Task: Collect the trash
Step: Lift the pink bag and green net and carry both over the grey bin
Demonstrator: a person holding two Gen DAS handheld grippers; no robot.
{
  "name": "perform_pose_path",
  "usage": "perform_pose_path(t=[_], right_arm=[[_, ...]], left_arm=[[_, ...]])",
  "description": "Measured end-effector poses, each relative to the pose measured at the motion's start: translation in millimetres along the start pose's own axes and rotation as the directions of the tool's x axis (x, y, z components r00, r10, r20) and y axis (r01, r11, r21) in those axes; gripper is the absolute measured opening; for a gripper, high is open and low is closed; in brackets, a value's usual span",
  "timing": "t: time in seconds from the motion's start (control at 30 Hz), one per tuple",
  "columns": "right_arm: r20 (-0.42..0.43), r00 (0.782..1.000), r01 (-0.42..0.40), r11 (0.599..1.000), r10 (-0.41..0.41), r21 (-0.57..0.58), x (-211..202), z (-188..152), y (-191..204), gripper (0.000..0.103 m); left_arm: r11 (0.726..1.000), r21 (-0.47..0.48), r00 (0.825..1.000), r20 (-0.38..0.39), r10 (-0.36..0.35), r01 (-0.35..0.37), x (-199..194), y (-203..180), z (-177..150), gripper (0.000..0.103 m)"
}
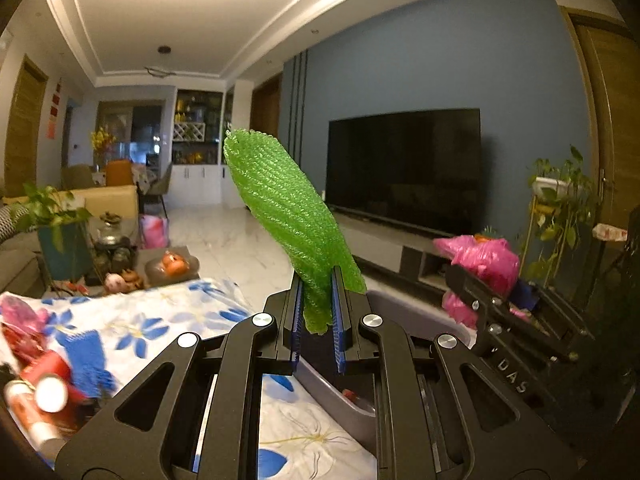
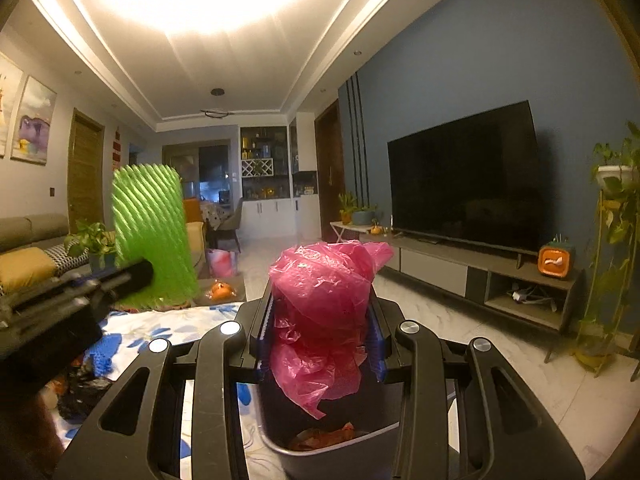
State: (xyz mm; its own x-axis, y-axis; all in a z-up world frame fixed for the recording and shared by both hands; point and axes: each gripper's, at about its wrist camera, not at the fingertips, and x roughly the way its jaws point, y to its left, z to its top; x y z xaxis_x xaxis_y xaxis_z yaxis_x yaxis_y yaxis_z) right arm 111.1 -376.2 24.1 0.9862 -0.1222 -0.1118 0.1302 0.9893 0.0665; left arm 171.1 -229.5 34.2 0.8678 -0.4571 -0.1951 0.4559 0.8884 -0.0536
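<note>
Your left gripper (image 1: 316, 312) pinched the green foam net (image 1: 280, 208) at its near end; right gripper (image 2: 320, 340) clamped the pink bag (image 2: 320, 300) mid-bunch, above the bin (image 2: 340, 452). Both looked light and soft; the bag probably slippery, so grip bunched folds.

Left wrist view: along its own fingers, nearly level, facing down the room toward the television (image 1: 404, 168). Right wrist view: close beside, same heading. Shared: television, floral cloth (image 1: 152, 320), grey bin (image 2: 340, 452) just below, each other's held item.
</note>
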Motion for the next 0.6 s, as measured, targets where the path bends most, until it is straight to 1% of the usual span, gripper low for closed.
perform_pose_path(t=[0.1,0.27,0.6], right_arm=[[-0.016,1.0,-0.001,1.0,0.001,0.004,15,-7,-5,0.038],[-0.046,0.999,-0.004,1.0,0.004,0.018,37,-14,-7,0.038],[-0.088,0.996,-0.006,1.0,0.008,0.02,58,-25,-10,0.039]], left_arm=[[1.0,0.016,1.0,-0.015,-0.008,0.008,20,-2,-11,0.012],[0.999,-0.004,0.998,-0.053,-0.04,0.04,46,5,-24,0.012],[0.997,-0.004,0.99,-0.121,-0.076,0.076,80,-1,-45,0.012]])
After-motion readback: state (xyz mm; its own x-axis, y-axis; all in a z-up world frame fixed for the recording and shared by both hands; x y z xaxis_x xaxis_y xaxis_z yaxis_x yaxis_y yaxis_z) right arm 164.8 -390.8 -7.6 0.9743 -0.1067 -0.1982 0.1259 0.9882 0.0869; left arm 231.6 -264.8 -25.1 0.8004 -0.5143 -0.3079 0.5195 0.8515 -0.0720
